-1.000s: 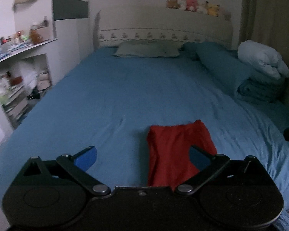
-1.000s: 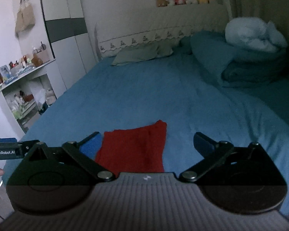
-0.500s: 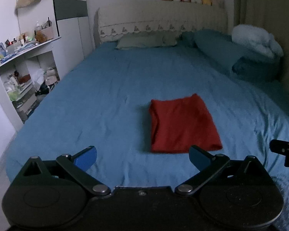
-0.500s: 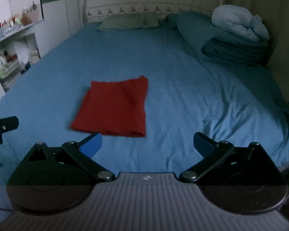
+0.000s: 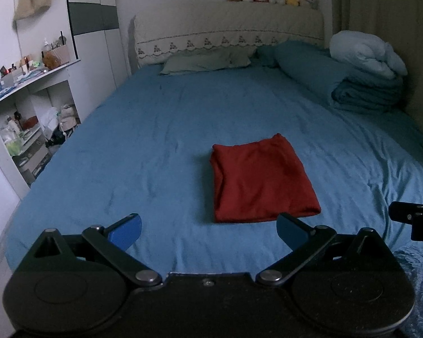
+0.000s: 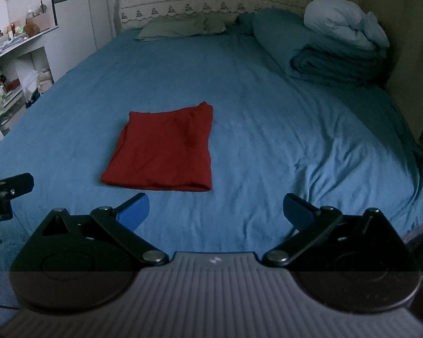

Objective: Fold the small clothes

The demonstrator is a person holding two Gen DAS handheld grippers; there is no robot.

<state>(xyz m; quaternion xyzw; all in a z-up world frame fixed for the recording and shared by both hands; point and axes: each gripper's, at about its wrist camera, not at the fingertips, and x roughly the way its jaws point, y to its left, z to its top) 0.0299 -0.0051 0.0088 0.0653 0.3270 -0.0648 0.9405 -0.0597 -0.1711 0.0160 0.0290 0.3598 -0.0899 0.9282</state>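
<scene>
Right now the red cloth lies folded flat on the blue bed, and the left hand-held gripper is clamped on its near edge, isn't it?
Not quite. The red cloth does lie folded flat on the blue bed, but the left hand-held gripper is open and apart from it, holding nothing. The left wrist view shows its fingers spread, short of the cloth's near edge.

Left black two-finger gripper w/ blue pads (image 5: 208, 229): jaws spread wide, nothing btwn them, held level and pointing fwd. Right black two-finger gripper w/ blue pads (image 6: 215, 209): same, jaws wide apart and empty. Each unit's edge shows at the other's side, so they're side by side, apart.
</scene>
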